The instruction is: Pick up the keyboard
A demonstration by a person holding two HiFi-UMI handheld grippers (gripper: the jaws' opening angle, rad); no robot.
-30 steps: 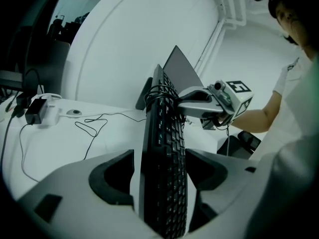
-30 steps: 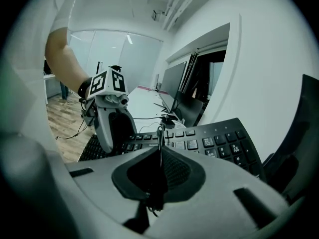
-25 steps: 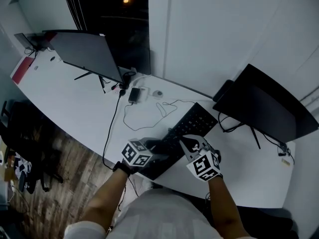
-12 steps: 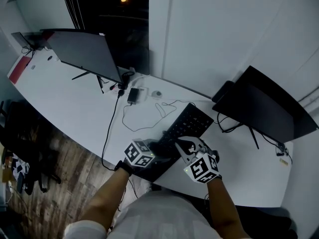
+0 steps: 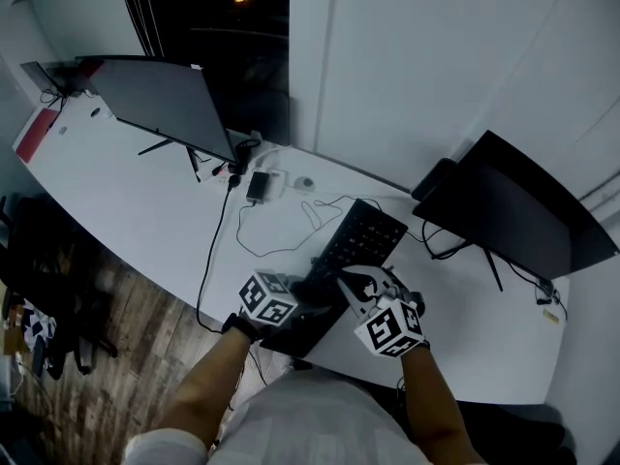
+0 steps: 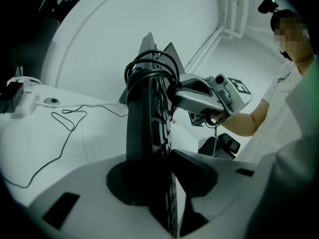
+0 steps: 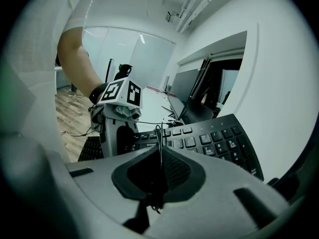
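A black keyboard (image 5: 363, 235) lies slantwise on the white desk (image 5: 145, 211), its near end between my two grippers. My left gripper (image 5: 308, 294) has the keyboard (image 6: 142, 113) edge-on between its jaws, which are closing, and both pads touch it. A coil of black cable (image 6: 149, 66) sits at the keyboard's far end. My right gripper (image 5: 349, 284) is at the keyboard's right near side. It is shut, and a thin black cable (image 7: 159, 136) stands pinched between its pads just in front of the keys (image 7: 219, 138).
A dark monitor (image 5: 165, 100) stands at the far left and another (image 5: 513, 211) at the right. A loose black cable (image 5: 281, 231) and a small adapter (image 5: 260, 184) lie beyond the keyboard. The desk's near edge drops to a wooden floor (image 5: 116, 337).
The keyboard has shifted a little to the left and away across the desk. Both grippers have stayed at its near end and drawn closer together.
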